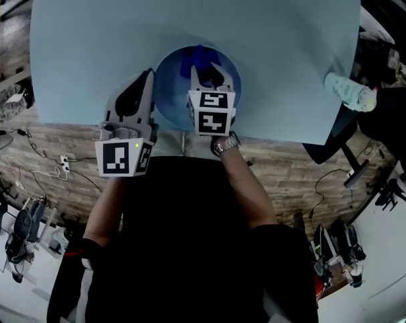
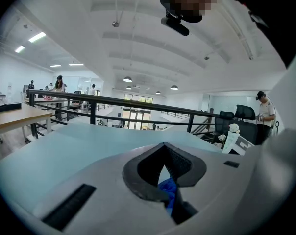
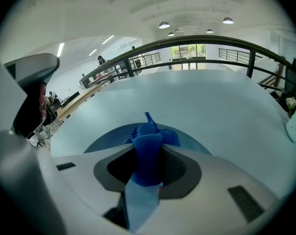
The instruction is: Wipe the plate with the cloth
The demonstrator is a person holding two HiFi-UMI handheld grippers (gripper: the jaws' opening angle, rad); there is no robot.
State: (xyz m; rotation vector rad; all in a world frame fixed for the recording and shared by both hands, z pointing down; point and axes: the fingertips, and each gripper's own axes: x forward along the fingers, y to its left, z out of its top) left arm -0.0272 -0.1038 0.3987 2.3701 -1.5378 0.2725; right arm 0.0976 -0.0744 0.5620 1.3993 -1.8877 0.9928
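A round blue plate [image 1: 173, 79] lies on the light blue table [image 1: 89, 39] close to its near edge. My right gripper [image 1: 206, 73] reaches over the plate from the near side and is shut on a bunched dark blue cloth [image 1: 201, 58]. In the right gripper view the cloth [image 3: 148, 151] fills the gap between the jaws of the right gripper [image 3: 150, 141], above the plate [image 3: 106, 136]. My left gripper [image 1: 149, 79] sits at the plate's left rim. In its own view the left gripper [image 2: 163, 148] has its tips together, with a strip of the blue plate [image 2: 167, 192] caught between the jaws.
A white and green soft object [image 1: 351, 91] lies at the table's right edge, with a black office chair [image 1: 337, 147] beside it. Cables and a power strip [image 1: 63, 161] lie on the wood floor below the near edge. People stand far off by other tables [image 2: 11, 116].
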